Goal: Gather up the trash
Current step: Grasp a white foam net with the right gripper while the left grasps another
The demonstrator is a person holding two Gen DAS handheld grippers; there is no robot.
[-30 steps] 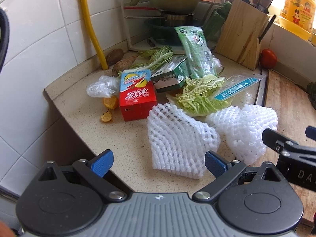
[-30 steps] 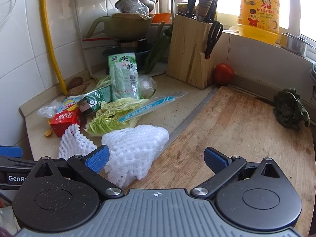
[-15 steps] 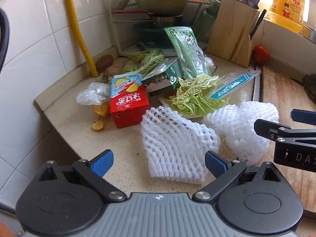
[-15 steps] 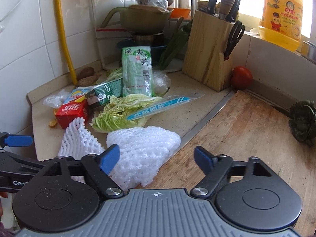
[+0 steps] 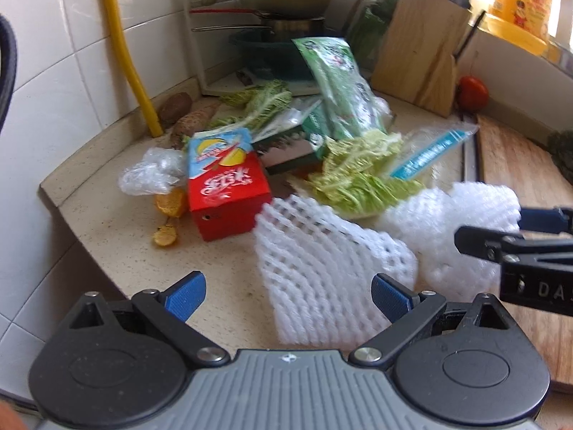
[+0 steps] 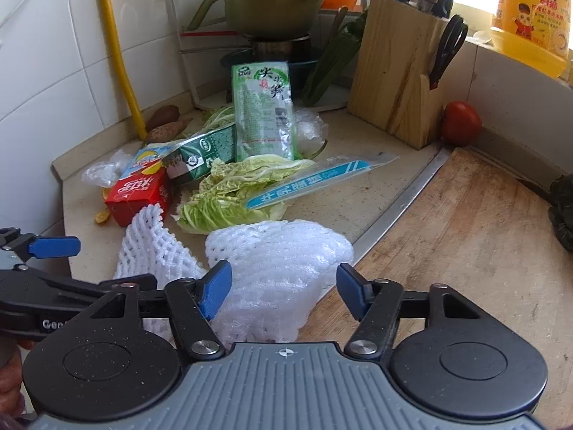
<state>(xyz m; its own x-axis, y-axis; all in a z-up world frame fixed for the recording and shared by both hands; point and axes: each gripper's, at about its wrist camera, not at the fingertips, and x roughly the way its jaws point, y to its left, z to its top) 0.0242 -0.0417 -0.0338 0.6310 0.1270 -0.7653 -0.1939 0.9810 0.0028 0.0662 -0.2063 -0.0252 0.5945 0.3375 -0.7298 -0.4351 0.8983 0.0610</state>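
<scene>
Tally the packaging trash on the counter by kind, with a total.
White foam fruit nets: 2
Red drink carton: 1
Green printed plastic bag: 1
Clear wrapper with blue stripe: 1
Green box: 1
Crumpled clear plastic: 1
Total: 7

Left wrist view motion-blurred; print on green packet (image 5: 340,86) unreadable. Right tongs (image 5: 515,236) cut off at 3 o'clock edge. Dark green lump (image 6: 562,211) cropped at 3 o'clock, unidentifiable. Orange scraps (image 6: 102,216) partly hidden behind red carton (image 6: 138,195).
</scene>
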